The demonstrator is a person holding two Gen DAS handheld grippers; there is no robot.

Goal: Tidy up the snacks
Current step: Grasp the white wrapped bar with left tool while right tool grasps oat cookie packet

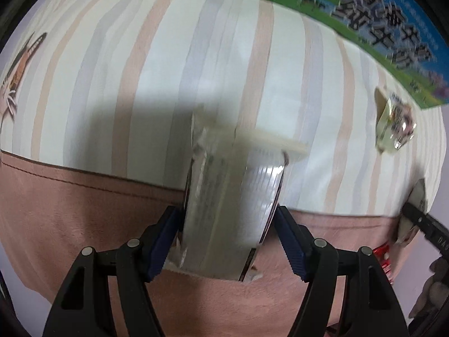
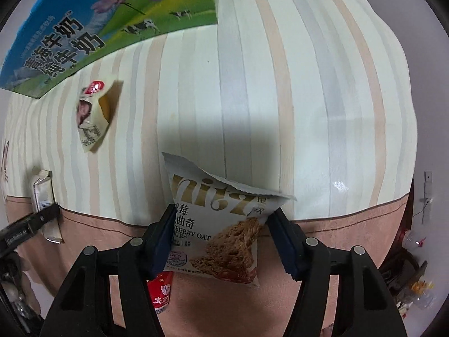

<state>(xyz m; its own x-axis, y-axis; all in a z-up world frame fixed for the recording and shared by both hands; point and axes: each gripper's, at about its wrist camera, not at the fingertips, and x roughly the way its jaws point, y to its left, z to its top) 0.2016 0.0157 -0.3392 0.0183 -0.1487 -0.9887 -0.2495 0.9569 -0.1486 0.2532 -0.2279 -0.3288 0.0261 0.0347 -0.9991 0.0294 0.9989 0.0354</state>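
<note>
My left gripper [image 1: 228, 241] is shut on a silvery white snack packet [image 1: 230, 202], held edge-on above the striped tablecloth [image 1: 140, 56]. My right gripper [image 2: 219, 238] is shut on a white oat cookie packet [image 2: 219, 230] with a cookie picture on it. A small cream snack pouch [image 2: 94, 115] lies on the cloth near the milk carton box [image 2: 92, 25]; it also shows in the left wrist view [image 1: 393, 123]. The left gripper and its packet [image 2: 46, 205] show at the left edge of the right wrist view. The right gripper's finger [image 1: 426, 224] shows at the right edge of the left wrist view.
The blue and green milk carton box [image 1: 378, 22] stands at the far side of the table. A red packet [image 2: 161, 292] lies under my right gripper. The pink cloth border [image 1: 70, 196] marks the table's near edge. Clutter [image 2: 418, 280] sits beyond the table at the right.
</note>
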